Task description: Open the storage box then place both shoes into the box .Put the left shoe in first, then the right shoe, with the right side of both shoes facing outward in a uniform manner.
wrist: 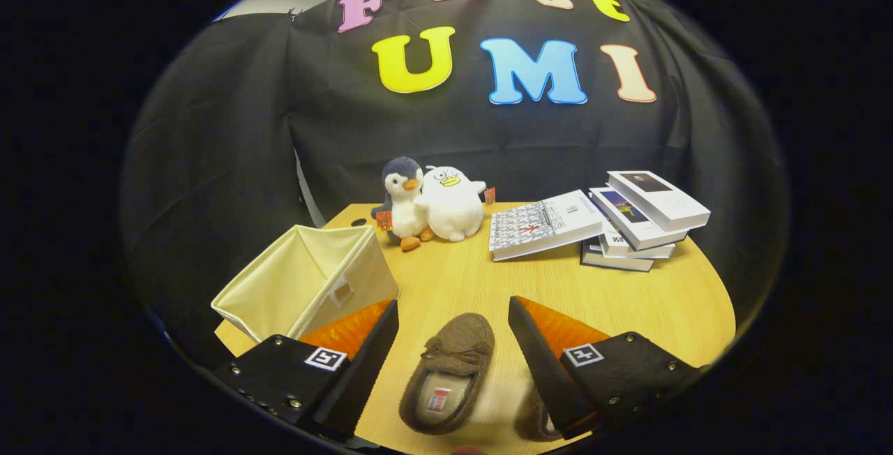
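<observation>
We've got the gripper (453, 315) hanging over the table (670, 301) with its fingers spread wide, holding nothing. One brown slipper (450, 371) lies right between them, toe pointing away. A second slipper (536, 423) peeks out from under the right finger. The fabric box (307, 280) sits open just left of the left finger. Further back are two plush toys (429, 204) and a pile of books (614, 221), well clear.
</observation>
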Demonstrator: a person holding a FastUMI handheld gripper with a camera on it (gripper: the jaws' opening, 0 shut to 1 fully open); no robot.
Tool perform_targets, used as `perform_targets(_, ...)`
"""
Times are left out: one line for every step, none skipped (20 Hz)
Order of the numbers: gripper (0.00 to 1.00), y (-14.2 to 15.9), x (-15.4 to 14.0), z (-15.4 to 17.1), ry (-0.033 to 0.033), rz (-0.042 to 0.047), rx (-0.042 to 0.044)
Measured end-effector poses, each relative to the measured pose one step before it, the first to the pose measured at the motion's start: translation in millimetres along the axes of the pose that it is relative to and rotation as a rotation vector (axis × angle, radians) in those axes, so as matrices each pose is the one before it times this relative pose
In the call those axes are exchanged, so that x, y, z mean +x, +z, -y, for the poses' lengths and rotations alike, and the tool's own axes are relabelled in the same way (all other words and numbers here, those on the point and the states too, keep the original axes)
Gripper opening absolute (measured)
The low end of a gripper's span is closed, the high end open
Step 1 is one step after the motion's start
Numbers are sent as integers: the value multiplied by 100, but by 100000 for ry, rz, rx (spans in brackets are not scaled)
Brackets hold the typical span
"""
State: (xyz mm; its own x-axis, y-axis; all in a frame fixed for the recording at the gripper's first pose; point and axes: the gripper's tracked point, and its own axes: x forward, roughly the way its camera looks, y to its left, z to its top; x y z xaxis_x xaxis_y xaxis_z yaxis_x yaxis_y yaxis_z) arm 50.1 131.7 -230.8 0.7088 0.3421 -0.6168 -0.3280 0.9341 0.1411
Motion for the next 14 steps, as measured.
perform_targets(97, -866, 297, 259, -276, -2005, -170)
perform_targets(97, -983, 356, 212, -326, -2422, -253)
perform_targets(98, -824, 334, 158, -120, -2139, -305)
perform_targets(98, -940, 245, 169, -292, -2256, -631)
perform_targets(98, -742, 312, 209, -593, -2160, -758)
perform_targets(98, -861, 222, 29, -347, -2209, -864)
perform_targets(98, -687, 196, -39, 13, -1799, -832)
perform_targets(98, -612, 365, -43, -41, -1719, -908)
perform_targets(98, -579, 273, -1, -21, -1560, -838)
perform_targets(98, -758, 273, 186, -845, -1522, -807)
perform_targets(98, -535, 412, 345, -1534, -1835, -1035)
perform_targets(98, -649, 458, 255, -1274, -1841, -907)
perform_targets(98, -607, 303, 8, -482, -1873, -630)
perform_targets(98, -592, 324, -131, -712, -1630, -360)
